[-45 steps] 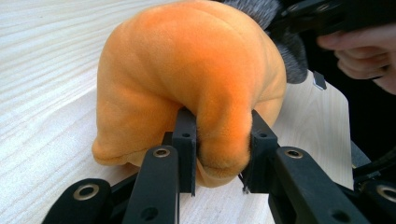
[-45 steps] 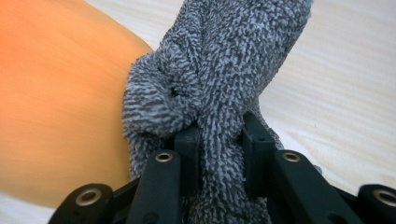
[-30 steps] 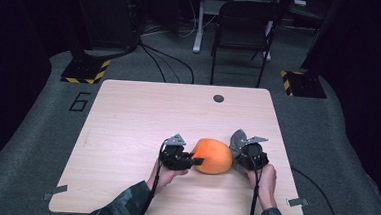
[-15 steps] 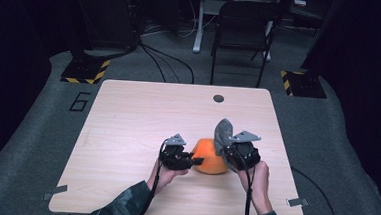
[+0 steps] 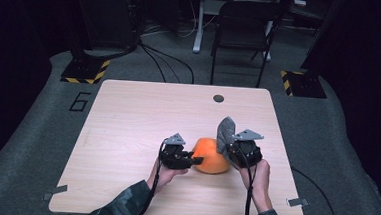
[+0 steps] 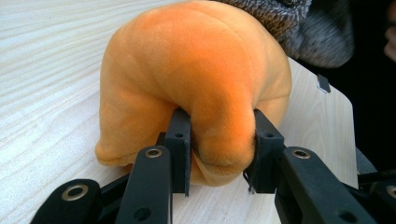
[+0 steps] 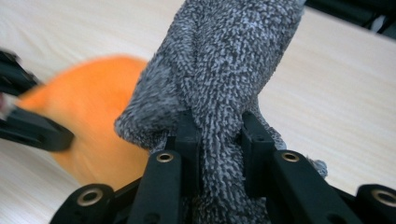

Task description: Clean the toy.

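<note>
Dark carpeted room surrounds a pale wooden table (image 5: 127, 133). Left gripper (image 5: 195, 161), jaws just easing apart, pinches the orange plush (image 5: 211, 156); right gripper (image 5: 226, 145) clamps grey cloth (image 5: 225, 132), its lower end hidden.

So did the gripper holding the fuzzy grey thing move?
Yes. The right hand-held gripper carried the grey cloth leftward, away from the table's right edge, until it stood against the orange plush.
</note>
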The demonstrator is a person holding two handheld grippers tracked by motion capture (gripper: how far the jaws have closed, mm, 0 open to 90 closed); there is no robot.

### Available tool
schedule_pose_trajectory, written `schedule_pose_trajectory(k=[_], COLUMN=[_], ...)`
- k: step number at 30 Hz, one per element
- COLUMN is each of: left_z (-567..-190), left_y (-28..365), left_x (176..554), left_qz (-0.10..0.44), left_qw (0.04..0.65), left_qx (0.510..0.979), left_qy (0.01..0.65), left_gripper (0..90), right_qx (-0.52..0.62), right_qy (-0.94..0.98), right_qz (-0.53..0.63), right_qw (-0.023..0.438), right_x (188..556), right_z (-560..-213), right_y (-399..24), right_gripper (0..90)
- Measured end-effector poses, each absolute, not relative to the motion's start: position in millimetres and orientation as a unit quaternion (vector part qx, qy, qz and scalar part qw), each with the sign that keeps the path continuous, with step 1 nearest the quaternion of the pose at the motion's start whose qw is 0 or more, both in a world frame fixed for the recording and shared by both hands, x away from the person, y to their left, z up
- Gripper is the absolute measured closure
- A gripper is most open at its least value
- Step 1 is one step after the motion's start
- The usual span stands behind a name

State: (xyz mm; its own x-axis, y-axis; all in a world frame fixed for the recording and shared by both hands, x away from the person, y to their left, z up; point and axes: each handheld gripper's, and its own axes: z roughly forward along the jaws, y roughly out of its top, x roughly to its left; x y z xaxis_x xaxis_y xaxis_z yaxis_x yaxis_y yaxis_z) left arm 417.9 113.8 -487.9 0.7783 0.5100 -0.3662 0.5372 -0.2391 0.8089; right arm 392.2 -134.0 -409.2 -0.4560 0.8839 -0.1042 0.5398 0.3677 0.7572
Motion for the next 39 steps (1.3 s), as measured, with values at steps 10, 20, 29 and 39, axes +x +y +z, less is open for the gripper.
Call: schedule_pose_trajectory(k=[10, 20, 29, 39], left_z=[-488.3, -489.3, -496.8, -509.0], left_y=[112.2, 116.1, 124.3, 113.1], left_x=[416.3, 422.5, 425.4, 419.5], left_qz=[-0.001, -0.005, 0.054, 0.129], left_qw=[0.511, 0.518, 0.51, 0.479], left_qx=[0.794, 0.799, 0.825, 0.847], left_qy=[0.329, 0.307, 0.238, 0.192], left_gripper=[66.1, 44.9, 26.8, 21.3], right_qx=[0.414, 0.428, 0.438, 0.44], right_qy=[0.82, 0.812, 0.806, 0.805], right_qz=[0.308, 0.318, 0.327, 0.329], right_qw=[0.246, 0.237, 0.225, 0.226], right_x=[383.3, 396.1, 402.4, 404.4], right_z=[-412.4, -427.1, -429.6, -430.4], right_y=[-102.5, -109.1, -114.6, -115.8], right_gripper=[72.8, 73.2, 73.2, 73.2])
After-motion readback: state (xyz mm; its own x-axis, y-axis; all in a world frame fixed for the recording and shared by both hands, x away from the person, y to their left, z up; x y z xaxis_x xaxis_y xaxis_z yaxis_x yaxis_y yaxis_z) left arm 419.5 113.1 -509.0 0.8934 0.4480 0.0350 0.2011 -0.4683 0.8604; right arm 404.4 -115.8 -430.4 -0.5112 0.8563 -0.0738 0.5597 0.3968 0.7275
